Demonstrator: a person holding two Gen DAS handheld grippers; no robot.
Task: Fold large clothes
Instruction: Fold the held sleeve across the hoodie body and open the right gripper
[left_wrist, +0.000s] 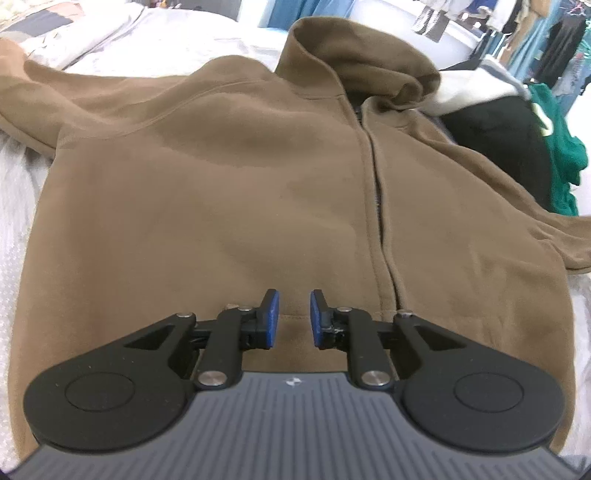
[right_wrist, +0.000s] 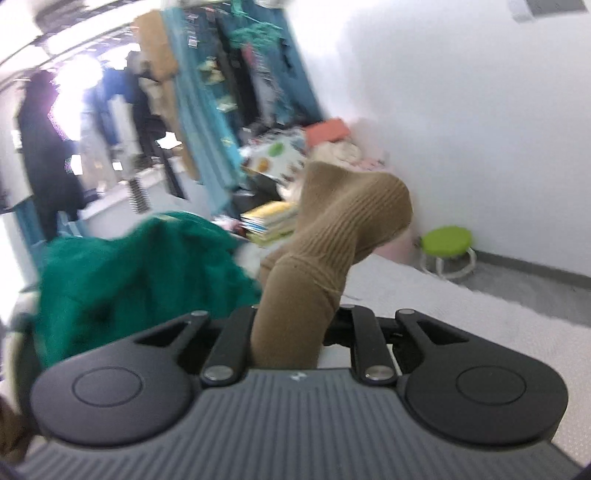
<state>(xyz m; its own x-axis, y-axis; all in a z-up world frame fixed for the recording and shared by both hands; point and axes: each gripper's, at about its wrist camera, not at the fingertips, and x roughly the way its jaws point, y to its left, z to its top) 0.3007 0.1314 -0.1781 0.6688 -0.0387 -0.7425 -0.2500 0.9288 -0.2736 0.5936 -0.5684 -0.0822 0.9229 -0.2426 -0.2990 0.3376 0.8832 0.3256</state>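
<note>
A brown zip hoodie lies spread front-up on the white bed, hood at the far end. Low over its bottom hem, left of the zip, my left gripper keeps its blue pads a narrow gap apart; the cloth between them lies flat. In the right wrist view my right gripper is shut on the hoodie's brown sleeve, lifted off the bed. The ribbed cuff sticks up beyond the fingers, which the sleeve hides.
A green garment and a black one are piled at the bed's right side. Past the bed stand hanging clothes, stacked books, a green stool and a white wall.
</note>
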